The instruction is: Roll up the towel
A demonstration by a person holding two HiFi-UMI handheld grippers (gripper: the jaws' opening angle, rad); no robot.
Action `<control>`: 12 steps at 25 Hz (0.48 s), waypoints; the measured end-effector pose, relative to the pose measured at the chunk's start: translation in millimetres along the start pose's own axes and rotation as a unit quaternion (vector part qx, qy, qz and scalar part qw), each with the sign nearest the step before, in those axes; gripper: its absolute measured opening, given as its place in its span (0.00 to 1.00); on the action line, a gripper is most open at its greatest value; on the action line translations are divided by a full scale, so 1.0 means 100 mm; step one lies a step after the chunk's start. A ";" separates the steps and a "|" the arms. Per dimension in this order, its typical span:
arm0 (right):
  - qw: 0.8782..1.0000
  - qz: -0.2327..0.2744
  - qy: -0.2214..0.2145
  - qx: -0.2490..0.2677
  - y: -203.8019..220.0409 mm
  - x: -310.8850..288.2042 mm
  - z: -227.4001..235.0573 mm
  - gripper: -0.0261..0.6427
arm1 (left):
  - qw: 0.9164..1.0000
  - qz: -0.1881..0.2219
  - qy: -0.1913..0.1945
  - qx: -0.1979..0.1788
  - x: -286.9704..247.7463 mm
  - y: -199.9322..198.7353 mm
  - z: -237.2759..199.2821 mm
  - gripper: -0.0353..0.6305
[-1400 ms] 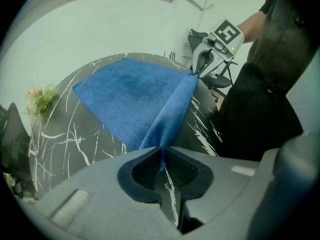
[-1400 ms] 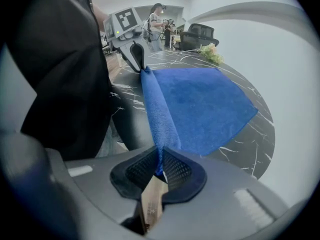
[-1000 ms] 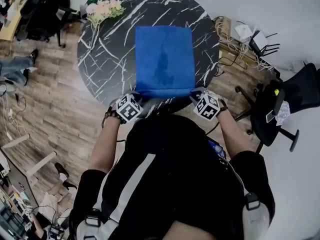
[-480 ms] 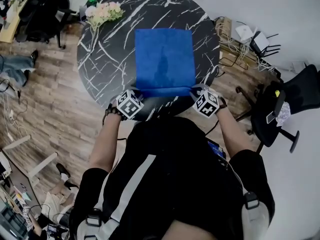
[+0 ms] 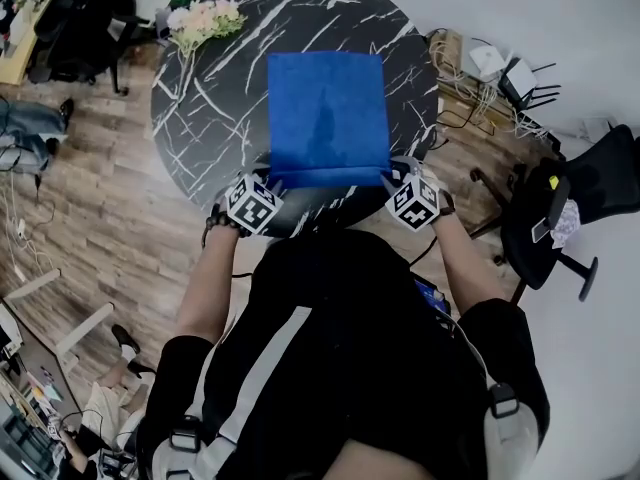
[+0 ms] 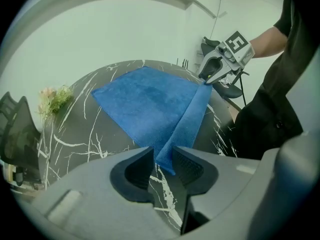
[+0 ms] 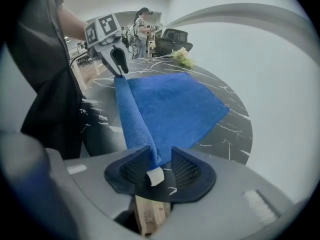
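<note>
Both tongs have just been opening: the left tongs (image 6: 162, 160) stand apart with the towel's near-left corner lying loose between them, and the right tongs (image 7: 160, 160) are likewise released around the other end of the fold. The blue towel (image 5: 328, 108) lies flat on the marbled desk (image 5: 200, 98), its long axis running straight away from me. Its near edge (image 5: 328, 178) is turned over into a narrow roll that lies crosswise from one pair of tongs to the other. I judge it light, soft and limp, likely to spring open or sag in the middle, so I would grip the roll at its two ends.
</note>
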State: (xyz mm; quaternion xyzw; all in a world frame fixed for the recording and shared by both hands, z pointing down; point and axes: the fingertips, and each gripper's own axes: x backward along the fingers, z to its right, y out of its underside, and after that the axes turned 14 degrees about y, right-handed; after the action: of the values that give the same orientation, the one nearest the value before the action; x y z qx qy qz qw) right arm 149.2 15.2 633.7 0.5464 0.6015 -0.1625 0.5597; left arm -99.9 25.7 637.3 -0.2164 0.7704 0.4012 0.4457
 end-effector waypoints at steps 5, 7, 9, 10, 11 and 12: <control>0.999 0.042 0.017 0.023 -0.12 0.16 -0.07 0.24 | 0.999 0.026 -0.018 -0.014 0.08 -0.04 0.10 0.23; 0.998 0.048 0.011 0.029 -0.13 0.19 -0.13 0.24 | 0.999 0.032 -0.018 -0.019 0.09 -0.04 0.15 0.22; 0.998 0.050 0.003 0.032 -0.12 0.21 -0.22 0.24 | 0.999 0.034 -0.012 -0.024 0.07 -0.04 0.20 0.22; 0.998 0.049 -0.003 0.034 -0.10 0.22 -0.27 0.24 | 0.999 0.035 -0.008 -0.027 0.05 -0.04 0.24 0.22; 0.998 0.048 -0.009 0.037 -0.09 0.23 -0.32 0.23 | 0.999 0.038 -0.004 -0.030 0.04 -0.04 0.27 0.21; 0.998 0.047 -0.014 0.040 -0.07 0.24 -0.36 0.23 | 0.999 0.042 0.000 -0.034 0.03 -0.05 0.31 0.21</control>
State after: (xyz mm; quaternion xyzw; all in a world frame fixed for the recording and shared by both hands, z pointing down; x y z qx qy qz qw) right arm 130.4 53.3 622.0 0.5939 0.5604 -0.1673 0.5524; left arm -81.8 47.7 623.8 -0.1992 0.7650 0.4451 0.4207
